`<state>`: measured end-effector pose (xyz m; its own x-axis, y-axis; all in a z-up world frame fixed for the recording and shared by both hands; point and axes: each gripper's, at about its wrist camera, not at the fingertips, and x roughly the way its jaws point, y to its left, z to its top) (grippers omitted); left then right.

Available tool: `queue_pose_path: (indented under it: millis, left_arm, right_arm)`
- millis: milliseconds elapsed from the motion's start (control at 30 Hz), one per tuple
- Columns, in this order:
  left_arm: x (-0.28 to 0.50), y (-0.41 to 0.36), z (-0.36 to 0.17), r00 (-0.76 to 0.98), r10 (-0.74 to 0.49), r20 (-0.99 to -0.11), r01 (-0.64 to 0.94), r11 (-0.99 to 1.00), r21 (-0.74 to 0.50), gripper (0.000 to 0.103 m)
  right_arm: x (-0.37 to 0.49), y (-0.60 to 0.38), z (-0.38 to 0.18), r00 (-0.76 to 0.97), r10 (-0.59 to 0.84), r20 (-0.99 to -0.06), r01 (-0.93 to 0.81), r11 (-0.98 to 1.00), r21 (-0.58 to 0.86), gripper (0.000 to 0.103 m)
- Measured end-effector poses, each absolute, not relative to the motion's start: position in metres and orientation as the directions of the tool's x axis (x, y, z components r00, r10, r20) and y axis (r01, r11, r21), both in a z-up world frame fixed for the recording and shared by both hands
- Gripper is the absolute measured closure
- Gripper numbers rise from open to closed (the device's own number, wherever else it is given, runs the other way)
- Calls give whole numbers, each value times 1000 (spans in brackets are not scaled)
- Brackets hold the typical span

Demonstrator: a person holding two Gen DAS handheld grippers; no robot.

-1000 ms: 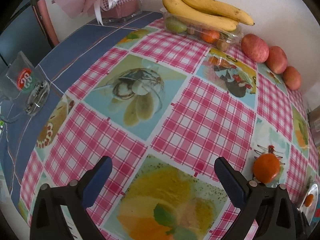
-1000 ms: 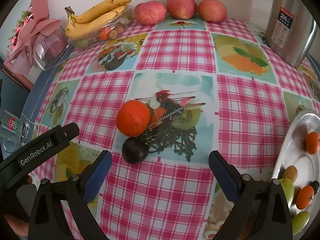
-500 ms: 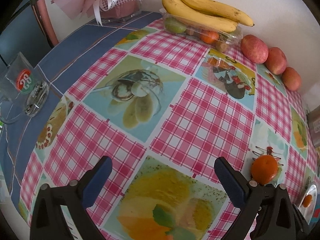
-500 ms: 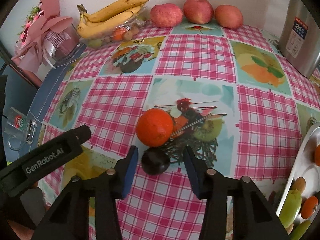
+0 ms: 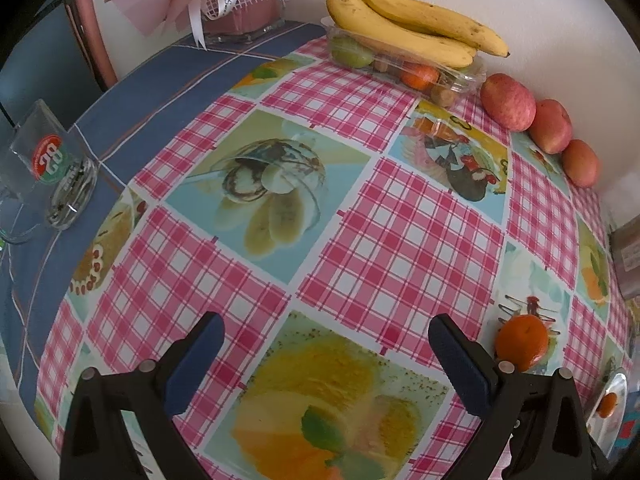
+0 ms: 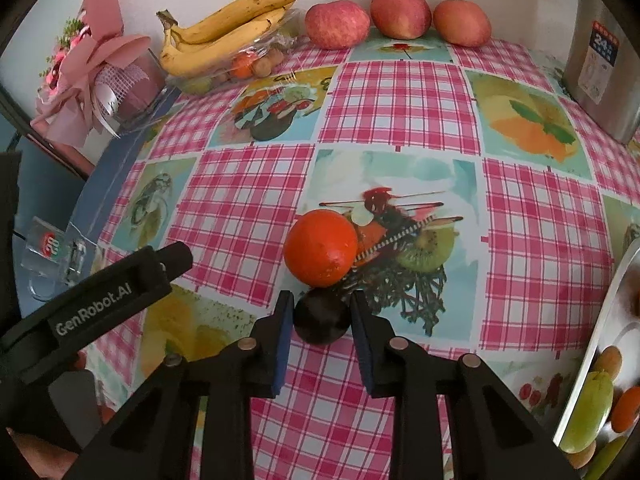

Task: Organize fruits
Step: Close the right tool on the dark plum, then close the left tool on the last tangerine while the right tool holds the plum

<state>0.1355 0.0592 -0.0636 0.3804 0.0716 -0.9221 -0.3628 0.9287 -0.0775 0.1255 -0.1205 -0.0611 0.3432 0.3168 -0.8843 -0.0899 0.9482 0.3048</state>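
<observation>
On the glossy checked counter (image 6: pixel 400 108), the right hand-held gripper (image 6: pixel 321 314) had just closed on a smooth, round dark fruit (image 6: pixel 320 316) touching a dimpled orange (image 6: pixel 321 247); the left hand-held gripper (image 5: pixel 326 348) gaped empty.

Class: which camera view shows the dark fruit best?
The right wrist view: the dark fruit sits pinched between the right gripper pads, just closed on it. The left wrist view does not show it.
</observation>
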Motion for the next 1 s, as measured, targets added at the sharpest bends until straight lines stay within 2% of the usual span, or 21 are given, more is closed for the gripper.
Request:
queue_pose_path:
  millis: [333,400,467,567,767,1000]
  left_arm:
    - [136,48,-62,427,-8,-904,-315,936,-157,1]
    - [139,40,-60,445,-26,-895,-271,949,-163,4]
    - [140,29,-61,457,-63,-887,-233,954,-187,12]
    - [140,14,-63,459,-108,-882,-193,957,-217,14]
    - [142,-18,-65,483,-207,-851,-90,955,-283,27]
    - [144,-38,-64,490,-250,-835,-19,955,-297,34]
  right_arm:
    - [121,-151,-34,397,274,-876,-30,958,287,73]
    - [120,-162,-30,409,262,-874,-1,958,287,73]
    - [118,-176,-26,423,250,-871,36,956,291,73]
    - [115,-194,-20,442,239,-865,76,950,302,73]
    - [109,-220,-14,460,230,-858,138,935,326,73]
    - [104,-232,-13,464,237,-853,159,926,343,73]
